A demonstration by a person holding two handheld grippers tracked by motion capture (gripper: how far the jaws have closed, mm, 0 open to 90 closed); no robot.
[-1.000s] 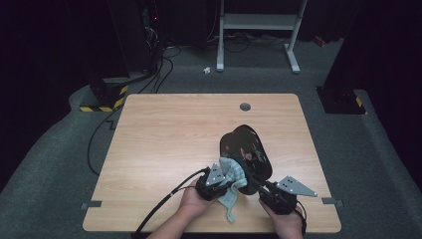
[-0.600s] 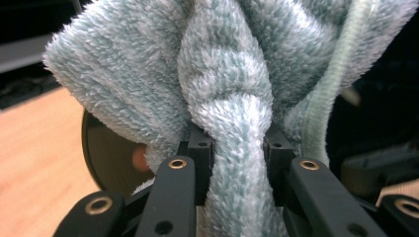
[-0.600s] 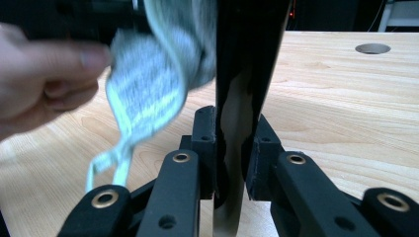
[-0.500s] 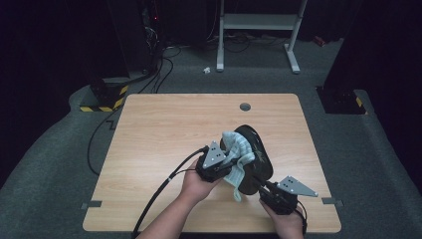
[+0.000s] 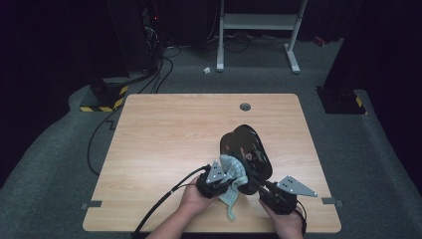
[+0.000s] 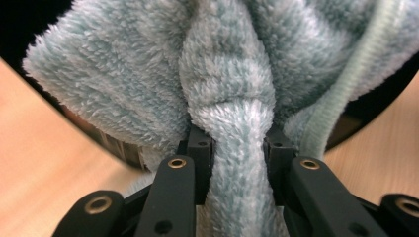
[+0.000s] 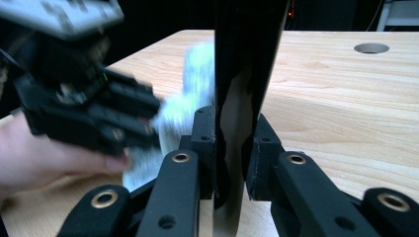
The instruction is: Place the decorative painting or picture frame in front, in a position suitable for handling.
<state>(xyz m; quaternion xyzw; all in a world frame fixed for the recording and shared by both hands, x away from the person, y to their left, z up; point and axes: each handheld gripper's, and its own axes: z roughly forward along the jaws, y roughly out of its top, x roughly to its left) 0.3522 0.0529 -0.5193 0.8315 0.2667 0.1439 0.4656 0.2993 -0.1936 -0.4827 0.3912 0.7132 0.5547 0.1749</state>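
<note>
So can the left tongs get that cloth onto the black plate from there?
Probably yes: the left tongs grip the cloth right against the plate, which the right tongs hold on edge; nothing lies between.

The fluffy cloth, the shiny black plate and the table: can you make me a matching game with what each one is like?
Things:
1. fluffy cloth
2. black plate
3. table
4. left hand-held gripper

Descriptions:
A. light wood with a round hole near the far edge
B. pale blue-green and fuzzy
C. glossy, pinched at its edge by the right hand-held gripper
D. shut on a bunched fold of fabric

Pairs: 1-B, 2-C, 3-A, 4-D
</note>
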